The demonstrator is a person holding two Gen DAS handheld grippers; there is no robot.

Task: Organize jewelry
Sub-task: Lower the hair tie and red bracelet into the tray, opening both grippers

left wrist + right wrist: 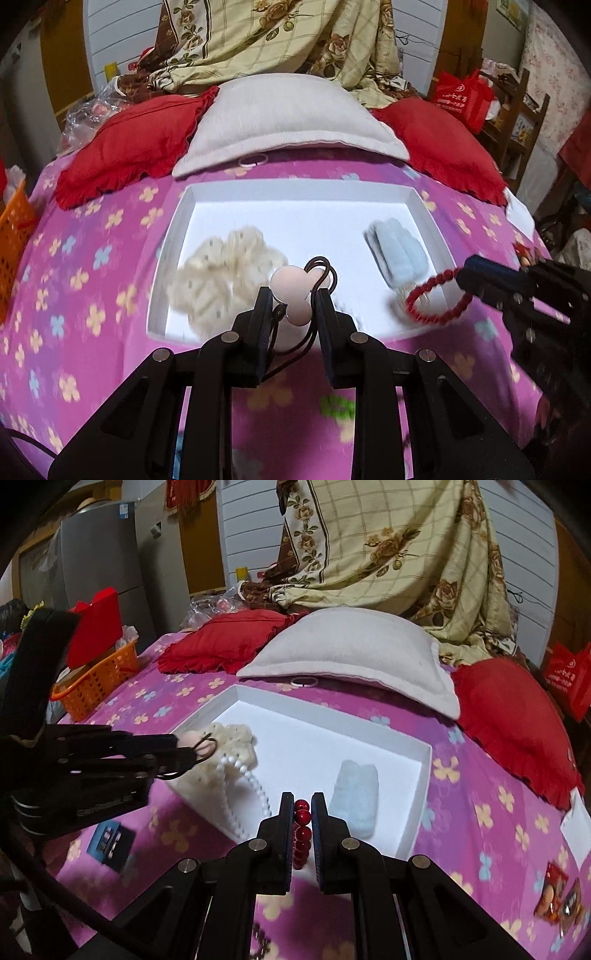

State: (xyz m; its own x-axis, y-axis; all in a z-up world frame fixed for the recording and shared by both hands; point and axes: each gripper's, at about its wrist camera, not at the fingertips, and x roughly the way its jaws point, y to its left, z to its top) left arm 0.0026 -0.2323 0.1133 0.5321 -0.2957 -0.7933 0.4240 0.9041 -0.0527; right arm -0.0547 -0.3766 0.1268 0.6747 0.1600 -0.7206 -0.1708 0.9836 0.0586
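A: From the left wrist, how is the left gripper (293, 295) placed?

B: It reaches level over the near edge of the white tray (168, 236) on the pink bedspread (92, 280), fingers pinching a hair tie with pale pink balls (291, 291), whose dark cord loops out past the tips. The right gripper (466, 277) enters from the right edge, clamping a red bead bracelet (437, 297) that hangs over the tray's near right corner.

A: What's in the tray?

B: A cream scrunchie (221, 273) at the near left, a pale blue hair clip (399, 253) at the right.

A: And the right wrist view?

B: The right gripper (303, 812) is pressed onto the red bead bracelet (301, 830), above the tray's (424, 786) near edge. The left gripper (184, 751) comes from the left, closed on the hair tie (197, 744) over the scrunchie (236, 744). A white pearl strand (240, 794) drapes over the tray's near left wall; the clip (356, 797) lies just beyond the right fingertips.
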